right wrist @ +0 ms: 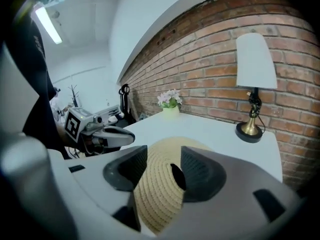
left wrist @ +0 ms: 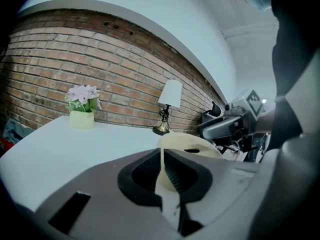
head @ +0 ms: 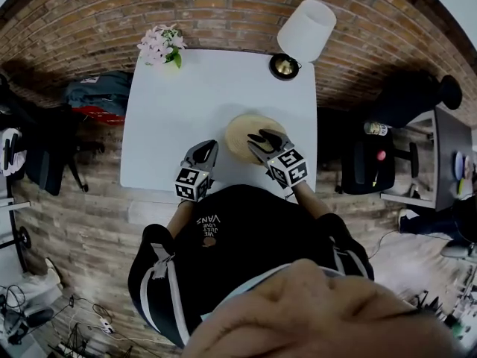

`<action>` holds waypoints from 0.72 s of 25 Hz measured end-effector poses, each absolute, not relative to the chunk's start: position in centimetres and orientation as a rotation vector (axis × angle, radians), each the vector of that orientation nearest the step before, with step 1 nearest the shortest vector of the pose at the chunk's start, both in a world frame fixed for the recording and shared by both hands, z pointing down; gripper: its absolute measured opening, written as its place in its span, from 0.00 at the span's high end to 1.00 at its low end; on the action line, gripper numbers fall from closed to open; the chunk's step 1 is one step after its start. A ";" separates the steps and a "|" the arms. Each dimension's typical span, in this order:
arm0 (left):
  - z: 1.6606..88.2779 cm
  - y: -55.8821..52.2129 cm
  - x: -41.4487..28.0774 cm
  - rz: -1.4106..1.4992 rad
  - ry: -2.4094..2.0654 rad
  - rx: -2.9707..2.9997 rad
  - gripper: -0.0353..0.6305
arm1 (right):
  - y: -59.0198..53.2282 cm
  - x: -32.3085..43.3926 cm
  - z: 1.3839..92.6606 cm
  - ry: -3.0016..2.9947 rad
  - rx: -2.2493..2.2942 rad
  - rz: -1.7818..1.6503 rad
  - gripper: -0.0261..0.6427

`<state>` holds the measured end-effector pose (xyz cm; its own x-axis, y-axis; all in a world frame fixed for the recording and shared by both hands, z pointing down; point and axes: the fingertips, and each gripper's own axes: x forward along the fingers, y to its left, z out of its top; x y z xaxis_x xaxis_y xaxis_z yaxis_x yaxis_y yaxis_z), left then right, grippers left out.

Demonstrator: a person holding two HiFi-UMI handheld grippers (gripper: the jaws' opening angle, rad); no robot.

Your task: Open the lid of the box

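Note:
A round woven straw box (head: 250, 134) with a domed lid sits on the white table (head: 186, 103) near its front edge. My right gripper (head: 261, 139) hovers over the lid with its jaws apart. In the right gripper view (right wrist: 164, 166) the lid (right wrist: 160, 189) fills the gap, and a small dark tab (right wrist: 177, 176) on it lies close to the right-hand finger, with no pad pressing. My left gripper (head: 211, 149) is shut and empty just left of the box. Past its closed tips (left wrist: 163, 156) in the left gripper view, the box (left wrist: 192, 144) shows ahead.
A white-shaded lamp (head: 302, 32) on a brass base stands at the table's back right corner. A pot of pink flowers (head: 162, 47) is at the back left. A dark chair (head: 369, 162) stands right of the table and bags (head: 97, 95) lie left.

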<state>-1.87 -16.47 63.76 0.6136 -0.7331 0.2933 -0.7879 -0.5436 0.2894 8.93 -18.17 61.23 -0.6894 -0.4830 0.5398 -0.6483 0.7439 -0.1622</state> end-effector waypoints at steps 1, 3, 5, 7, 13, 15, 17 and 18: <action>64.0 -16.3 -1.9 0.193 -1.214 2.446 0.93 | -17.9 8.7 61.8 -2.447 0.822 0.450 0.67; 64.4 -16.1 -1.9 0.200 -1.215 2.437 0.93 | -17.4 8.2 62.7 -2.405 0.756 0.420 0.62; 64.8 -15.9 -1.9 0.206 -1.210 2.431 0.93 | -17.1 7.8 63.4 -2.372 0.707 0.410 0.59; 65.2 -15.7 -1.9 0.214 -1.198 2.434 0.93 | -16.9 7.7 63.9 -2.342 0.672 0.397 0.57; 66.6 -15.3 -1.2 0.260 -1.112 2.465 0.76 | -15.9 7.1 65.3 -2.281 0.573 0.362 0.53; 67.1 -15.3 -0.7 0.285 -1.061 2.492 0.67 | -15.7 7.1 65.6 -2.264 0.551 0.360 0.52; 67.6 -15.4 -0.2 0.315 -1.006 2.527 0.60 | -15.4 7.0 65.9 -2.248 0.530 0.361 0.51; 67.8 -15.4 0.0 0.333 -0.977 2.545 0.58 | -15.3 7.0 66.1 -2.239 0.521 0.361 0.50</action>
